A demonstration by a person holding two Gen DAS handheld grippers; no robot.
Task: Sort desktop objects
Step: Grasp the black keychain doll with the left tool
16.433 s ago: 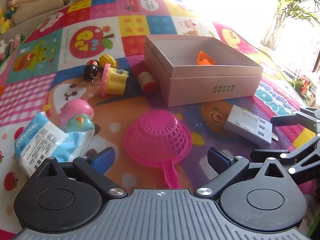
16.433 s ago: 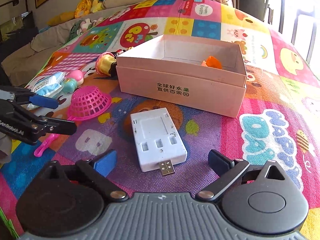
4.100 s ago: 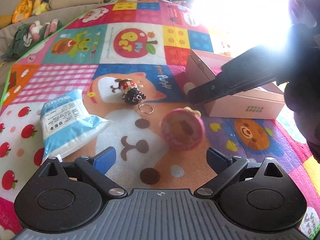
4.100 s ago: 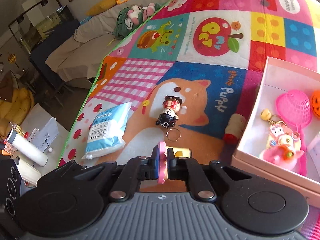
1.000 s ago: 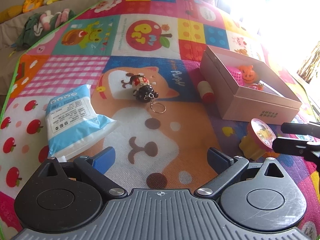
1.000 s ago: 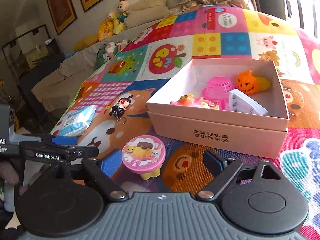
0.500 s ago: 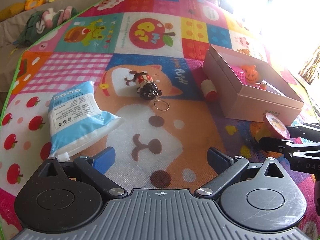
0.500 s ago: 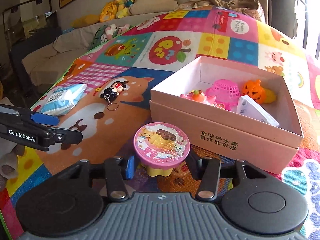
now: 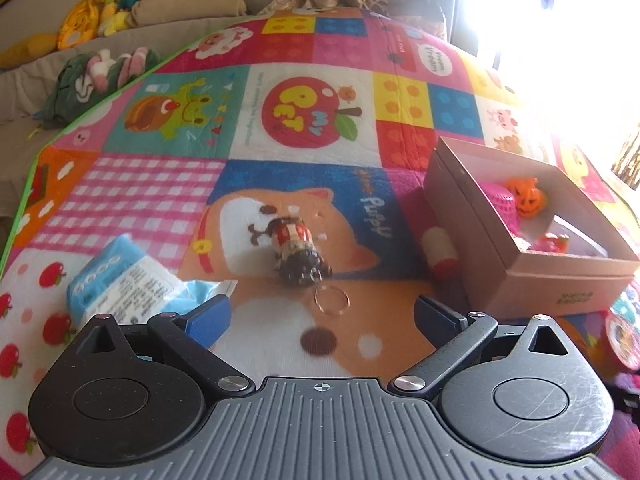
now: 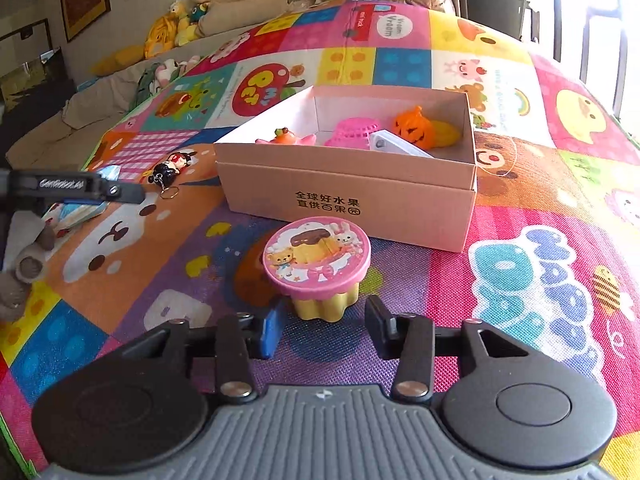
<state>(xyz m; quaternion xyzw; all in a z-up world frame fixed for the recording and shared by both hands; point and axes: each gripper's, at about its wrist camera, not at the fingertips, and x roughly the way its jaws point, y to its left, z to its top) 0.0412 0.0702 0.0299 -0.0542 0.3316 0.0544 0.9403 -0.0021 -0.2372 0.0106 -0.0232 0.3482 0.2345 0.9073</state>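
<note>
A pink-lidded yellow pudding toy (image 10: 316, 266) stands on the mat in front of the pink cardboard box (image 10: 348, 200). My right gripper (image 10: 322, 330) is partly open just behind the toy, fingers apart from it. The box holds a pumpkin (image 10: 412, 128), a pink strainer (image 10: 354, 132), a white adapter and a pink toy. My left gripper (image 9: 320, 314) is open and empty above the mat, facing a doll keychain (image 9: 296, 250) with its ring. A red-and-cream cylinder (image 9: 440, 254) lies by the box (image 9: 560, 284). A blue-white packet (image 9: 124, 284) lies at the left.
The colourful play mat (image 9: 312, 120) covers the surface. A sofa with plush toys (image 9: 104, 8) runs along the far edge. The left gripper (image 10: 76, 190) shows at the left of the right wrist view. The pudding toy's lid (image 9: 622, 338) shows at the left wrist view's right edge.
My right gripper, closed around the pudding toy half a second ago, has opened and drawn back slightly. My left gripper has moved forward toward the doll keychain.
</note>
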